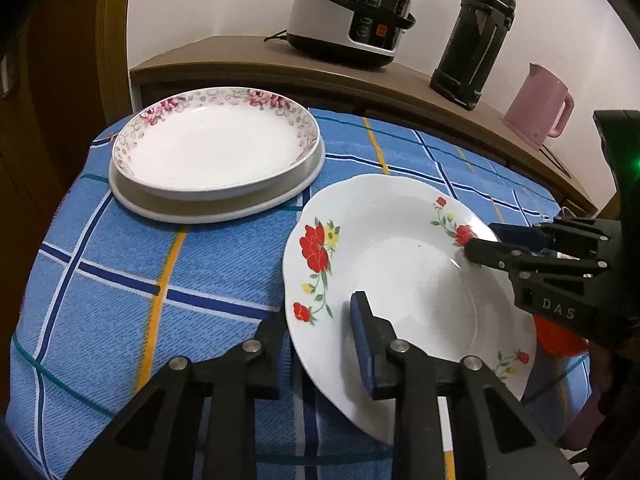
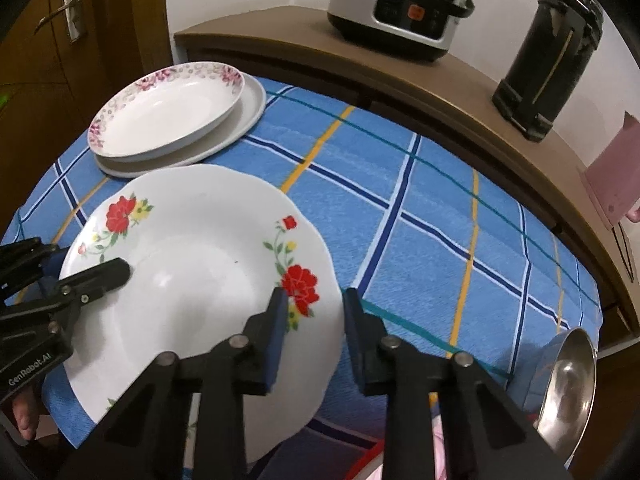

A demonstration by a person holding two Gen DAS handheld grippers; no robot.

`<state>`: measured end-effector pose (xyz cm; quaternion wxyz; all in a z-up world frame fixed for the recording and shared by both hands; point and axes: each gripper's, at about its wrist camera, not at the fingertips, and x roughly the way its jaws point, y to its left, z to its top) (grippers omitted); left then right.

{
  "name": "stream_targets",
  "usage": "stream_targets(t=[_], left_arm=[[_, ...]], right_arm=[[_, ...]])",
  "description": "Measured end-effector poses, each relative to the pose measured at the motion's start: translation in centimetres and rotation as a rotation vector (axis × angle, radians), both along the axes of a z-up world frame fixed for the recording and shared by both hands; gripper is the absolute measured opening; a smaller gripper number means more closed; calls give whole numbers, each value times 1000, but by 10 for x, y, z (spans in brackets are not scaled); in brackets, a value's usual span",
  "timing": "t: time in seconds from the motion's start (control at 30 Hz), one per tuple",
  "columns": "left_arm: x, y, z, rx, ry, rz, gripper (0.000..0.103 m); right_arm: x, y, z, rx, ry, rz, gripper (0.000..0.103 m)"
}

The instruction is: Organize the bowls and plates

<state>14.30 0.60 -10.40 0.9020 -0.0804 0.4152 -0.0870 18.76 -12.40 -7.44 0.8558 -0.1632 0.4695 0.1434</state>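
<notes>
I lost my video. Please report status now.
Left gripper and right gripper shut on red-flower plate rim. Plate stack behind. Path clear.

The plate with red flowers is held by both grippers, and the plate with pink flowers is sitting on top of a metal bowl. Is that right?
Not quite. The plate with pink flowers sits on a plain white plate, not a metal bowl; the left wrist view shows it. The metal bowl is apart, at the table's edge. The left gripper and right gripper do both grip the plate with red flowers.
</notes>
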Motion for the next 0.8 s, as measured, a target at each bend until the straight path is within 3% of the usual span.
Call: stream_targets(t=[0.33, 0.67, 0.8], left_arm=[[-1, 2, 1, 11, -15, -3, 28], [-2, 20, 3, -3, -30, 51, 30], [-2, 21, 4, -6, -37, 63, 30]], right_arm=[[-20, 4, 1, -41, -42, -9, 27], [-35, -10, 5, 177, -63, -36, 17], [-35, -7, 4, 180, -78, -47, 16]])
